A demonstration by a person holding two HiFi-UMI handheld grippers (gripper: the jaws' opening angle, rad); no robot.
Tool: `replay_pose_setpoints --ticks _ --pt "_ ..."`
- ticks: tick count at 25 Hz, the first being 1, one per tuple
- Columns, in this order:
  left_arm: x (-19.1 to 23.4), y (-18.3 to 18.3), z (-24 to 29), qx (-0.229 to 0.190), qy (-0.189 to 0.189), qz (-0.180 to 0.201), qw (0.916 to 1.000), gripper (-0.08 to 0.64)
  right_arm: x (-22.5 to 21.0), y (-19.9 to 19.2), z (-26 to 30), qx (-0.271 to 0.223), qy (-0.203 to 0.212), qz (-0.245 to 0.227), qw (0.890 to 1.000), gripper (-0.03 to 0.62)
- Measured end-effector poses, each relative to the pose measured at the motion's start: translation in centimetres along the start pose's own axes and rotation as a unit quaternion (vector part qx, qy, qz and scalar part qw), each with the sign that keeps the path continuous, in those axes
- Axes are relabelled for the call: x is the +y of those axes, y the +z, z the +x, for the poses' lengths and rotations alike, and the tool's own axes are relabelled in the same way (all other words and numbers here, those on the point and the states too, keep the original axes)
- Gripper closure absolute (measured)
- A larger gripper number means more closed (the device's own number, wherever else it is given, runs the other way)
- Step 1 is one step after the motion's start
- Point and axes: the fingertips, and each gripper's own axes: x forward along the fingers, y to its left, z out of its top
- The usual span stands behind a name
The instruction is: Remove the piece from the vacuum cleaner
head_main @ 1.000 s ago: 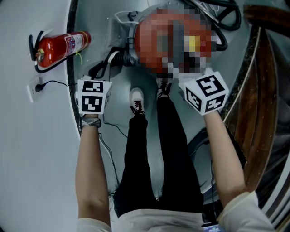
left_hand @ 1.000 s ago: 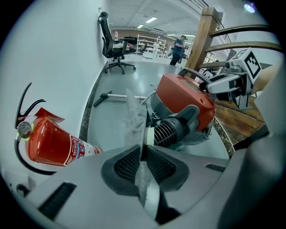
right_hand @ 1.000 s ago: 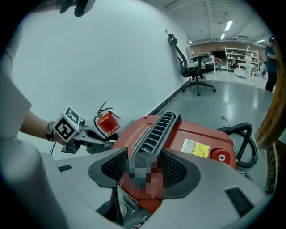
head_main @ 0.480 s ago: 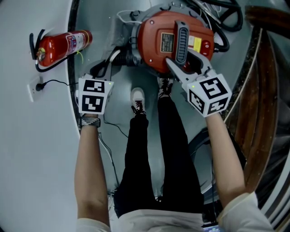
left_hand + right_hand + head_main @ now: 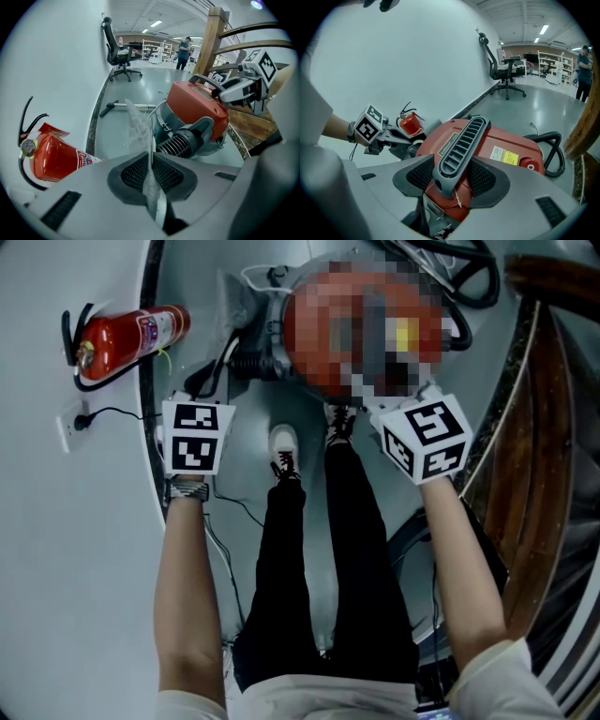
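The left tongs (image 5: pixel 150 161) have just been closing and now pinch a thin translucent strip (image 5: pixel 137 129). Just to their right, the red vacuum cleaner (image 5: pixel 194 105) sits on the floor (image 5: pixel 110 133). The right tongs (image 5: pixel 453 176) clamp its grey handle (image 5: pixel 459 145).

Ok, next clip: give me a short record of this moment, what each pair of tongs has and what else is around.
Left tongs: just been closing, shut on a thin see-through strip
Right tongs: shut on the grey handle
Vacuum cleaner: red, on the floor
Nearby: fire extinguisher against the wall
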Motion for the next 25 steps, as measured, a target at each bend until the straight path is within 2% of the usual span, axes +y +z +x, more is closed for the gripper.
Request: replay_pose_setpoints --ticks 4,8,11,18,25 --pt "0.0 0.2 -0.7 0.006 0.005 0.041 0.9991 0.526 0.1 -0.2 0.0 0.026 0.014 -0.020 0.999 0.357" --pt "0.5 0.1 -1.9 0.005 0.012 0.048 0.9988 0.526 0.3 -0.6 -0.3 0.068 0.027 -0.041 0.997 0.357" --pt "0.3 0.3 -2.7 -0.001 0.011 0.058 0.9983 0.526 0.1 -0.7 -1.2 0.082 0.018 -0.063 0.994 0.357" --pt "-0.2 1.1 -5.5 -0.014 0.017 0.068 0.9975 0.526 -0.3 0.9 -4.5 0.069 -0.020 -0.099 0.993 0.364" --pt "-0.7 2.7 -9.9 -0.039 0.022 0.081 0.9957 0.526 0.6 4.3 -9.0 0.048 -0.053 -0.152 0.986 0.428"
